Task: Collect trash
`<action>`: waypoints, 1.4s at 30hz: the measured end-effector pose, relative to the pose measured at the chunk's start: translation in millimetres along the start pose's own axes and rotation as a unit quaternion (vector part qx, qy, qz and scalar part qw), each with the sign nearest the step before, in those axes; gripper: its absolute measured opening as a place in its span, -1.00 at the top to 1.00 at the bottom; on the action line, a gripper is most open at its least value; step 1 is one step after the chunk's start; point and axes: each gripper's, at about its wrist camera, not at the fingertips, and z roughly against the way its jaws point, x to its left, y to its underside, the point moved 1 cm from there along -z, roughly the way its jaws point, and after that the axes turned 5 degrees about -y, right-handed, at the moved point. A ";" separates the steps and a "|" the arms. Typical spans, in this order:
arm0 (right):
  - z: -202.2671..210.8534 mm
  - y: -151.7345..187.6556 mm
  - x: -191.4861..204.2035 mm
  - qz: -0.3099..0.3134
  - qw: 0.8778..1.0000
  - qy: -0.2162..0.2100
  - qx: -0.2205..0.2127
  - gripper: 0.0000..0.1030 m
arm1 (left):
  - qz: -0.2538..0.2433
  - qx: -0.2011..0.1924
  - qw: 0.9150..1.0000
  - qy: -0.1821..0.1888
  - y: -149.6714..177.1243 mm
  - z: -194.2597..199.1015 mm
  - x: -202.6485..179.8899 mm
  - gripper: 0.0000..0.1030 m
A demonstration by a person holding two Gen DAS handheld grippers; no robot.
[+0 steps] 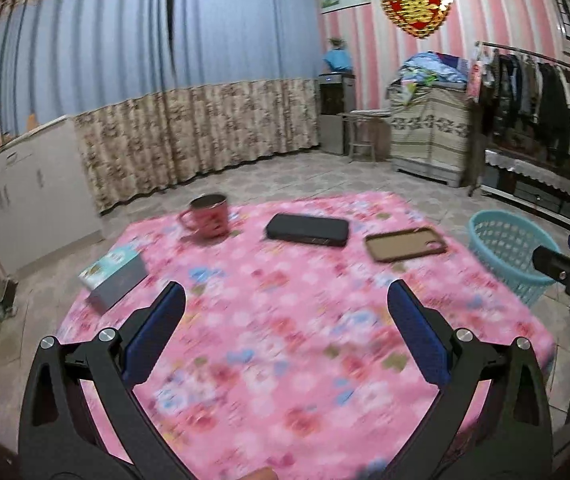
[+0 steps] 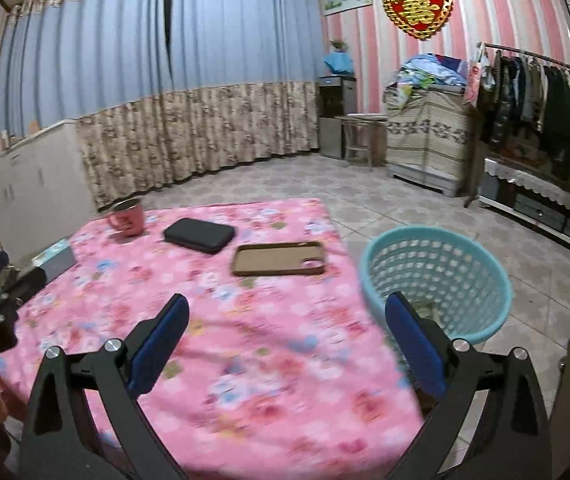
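A teal mesh basket (image 2: 437, 280) stands on the floor at the table's right side; it also shows in the left wrist view (image 1: 509, 256). Something small lies at its bottom, unclear. My left gripper (image 1: 285, 300) is open and empty above the pink flowered tablecloth (image 1: 285, 340). My right gripper (image 2: 287, 312) is open and empty over the table's right part (image 2: 265, 360), its right finger (image 2: 413, 344) in front of the basket. The right gripper's tip (image 1: 557, 264) shows at the left view's right edge.
On the table are a red mug (image 1: 207, 216), a black case (image 1: 307, 230), a brown phone case (image 1: 405, 244) and a small box (image 1: 115, 274) at the left edge. A white cabinet (image 1: 25, 200) stands left, a clothes rack (image 2: 545, 120) right. Tiled floor surrounds the table.
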 end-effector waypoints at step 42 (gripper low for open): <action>7.3 58.0 66.1 0.052 0.998 0.012 -0.027 -0.92 | 0.040 0.003 0.999 -0.012 58.0 4.9 21.4 -0.90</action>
